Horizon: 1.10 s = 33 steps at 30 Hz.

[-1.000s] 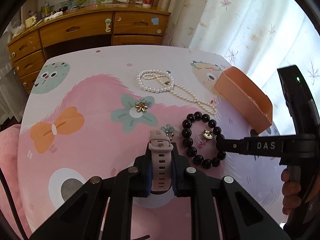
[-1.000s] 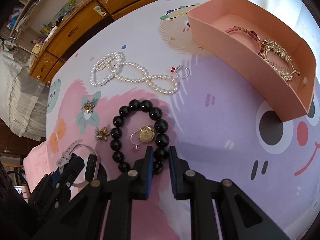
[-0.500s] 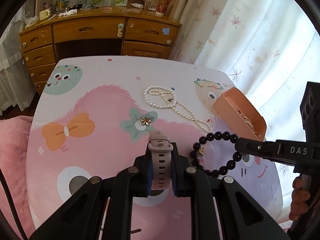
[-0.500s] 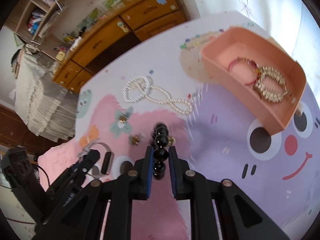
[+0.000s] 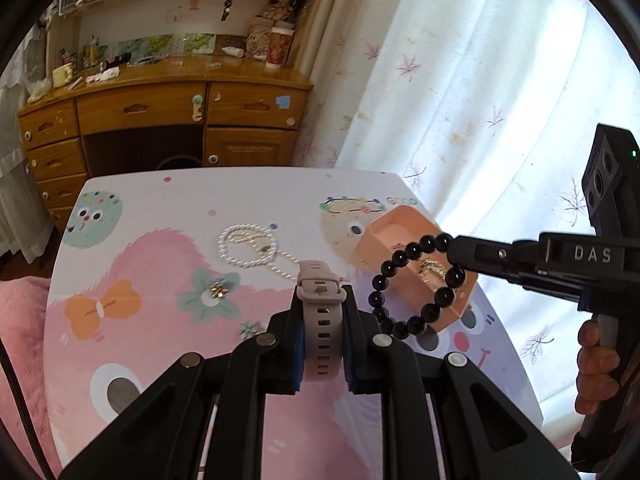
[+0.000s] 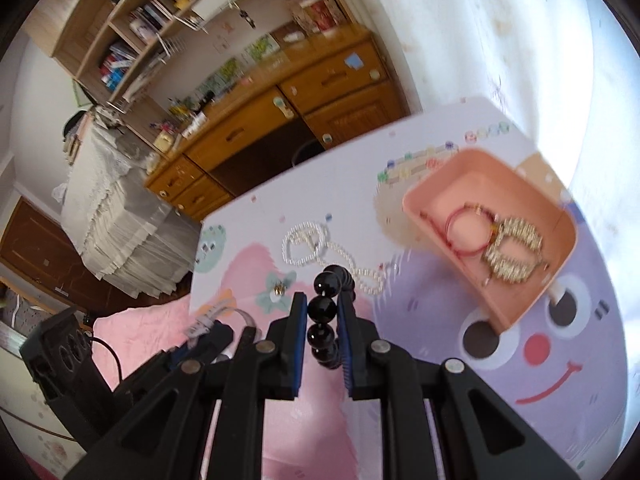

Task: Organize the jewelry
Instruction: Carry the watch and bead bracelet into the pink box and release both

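Note:
My left gripper (image 5: 322,300) is shut on a pale pink watch (image 5: 321,320) and holds it above the table. My right gripper (image 6: 323,306) is shut on a black bead bracelet (image 6: 324,307), which hangs in the air in front of the pink tray (image 5: 404,240); the bracelet also shows in the left wrist view (image 5: 416,280). The tray (image 6: 560,280) holds a red cord bracelet (image 6: 460,228) and a gold chain (image 6: 512,252). A pearl necklace (image 5: 250,246) and a gold flower earring (image 5: 218,291) lie on the table.
The cartoon-print tablecloth (image 5: 160,248) covers the table. A second earring (image 5: 248,328) lies near my left gripper. A wooden desk with drawers (image 5: 160,120) stands behind the table. White curtains (image 5: 480,100) hang on the right. The right gripper body (image 5: 560,264) reaches in from the right.
Both grippers have risen higher above the table. The right gripper lifted the black bead bracelet off the table and carried it toward the pink tray.

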{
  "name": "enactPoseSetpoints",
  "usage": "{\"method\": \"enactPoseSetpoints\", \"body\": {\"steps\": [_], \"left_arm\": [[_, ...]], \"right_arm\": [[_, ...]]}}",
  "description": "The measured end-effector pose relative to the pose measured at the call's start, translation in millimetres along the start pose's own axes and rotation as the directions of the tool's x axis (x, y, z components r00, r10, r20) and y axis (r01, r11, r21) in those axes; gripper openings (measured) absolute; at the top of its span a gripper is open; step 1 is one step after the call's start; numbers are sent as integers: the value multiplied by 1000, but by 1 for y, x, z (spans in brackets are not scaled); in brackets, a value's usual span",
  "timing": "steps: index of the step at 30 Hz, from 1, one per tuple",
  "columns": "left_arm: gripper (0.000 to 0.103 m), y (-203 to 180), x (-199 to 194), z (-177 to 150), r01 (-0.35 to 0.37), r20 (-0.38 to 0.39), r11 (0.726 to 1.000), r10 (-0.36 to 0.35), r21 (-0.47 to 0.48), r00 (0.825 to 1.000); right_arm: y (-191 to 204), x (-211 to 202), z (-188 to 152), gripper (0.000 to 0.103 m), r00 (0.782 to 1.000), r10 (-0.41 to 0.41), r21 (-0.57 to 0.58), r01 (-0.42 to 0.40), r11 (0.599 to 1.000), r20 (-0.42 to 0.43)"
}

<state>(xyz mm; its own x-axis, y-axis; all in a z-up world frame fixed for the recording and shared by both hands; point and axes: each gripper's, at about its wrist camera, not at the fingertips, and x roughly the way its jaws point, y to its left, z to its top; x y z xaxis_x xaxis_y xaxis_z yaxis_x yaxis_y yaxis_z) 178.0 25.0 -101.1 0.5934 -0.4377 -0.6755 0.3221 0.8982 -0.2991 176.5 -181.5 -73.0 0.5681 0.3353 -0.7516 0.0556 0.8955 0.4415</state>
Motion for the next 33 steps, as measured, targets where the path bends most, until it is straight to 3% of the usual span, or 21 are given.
{"method": "enactPoseSetpoints", "body": {"steps": [15, 25, 33], "left_arm": [[13, -91, 23, 18, 60, 63, 998, -62, 28, 996], [13, -140, 67, 20, 75, 45, 995, -78, 67, 996], [13, -164, 108, 24, 97, 16, 994, -98, 54, 995]], "right_arm": [[-40, -61, 30, 15, 982, -58, -186, 93, 978, 182], [-69, -73, 44, 15, 956, -136, -321, 218, 922, 260], [-92, -63, 51, 15, 946, -189, -390, 284, 876, 265]]}}
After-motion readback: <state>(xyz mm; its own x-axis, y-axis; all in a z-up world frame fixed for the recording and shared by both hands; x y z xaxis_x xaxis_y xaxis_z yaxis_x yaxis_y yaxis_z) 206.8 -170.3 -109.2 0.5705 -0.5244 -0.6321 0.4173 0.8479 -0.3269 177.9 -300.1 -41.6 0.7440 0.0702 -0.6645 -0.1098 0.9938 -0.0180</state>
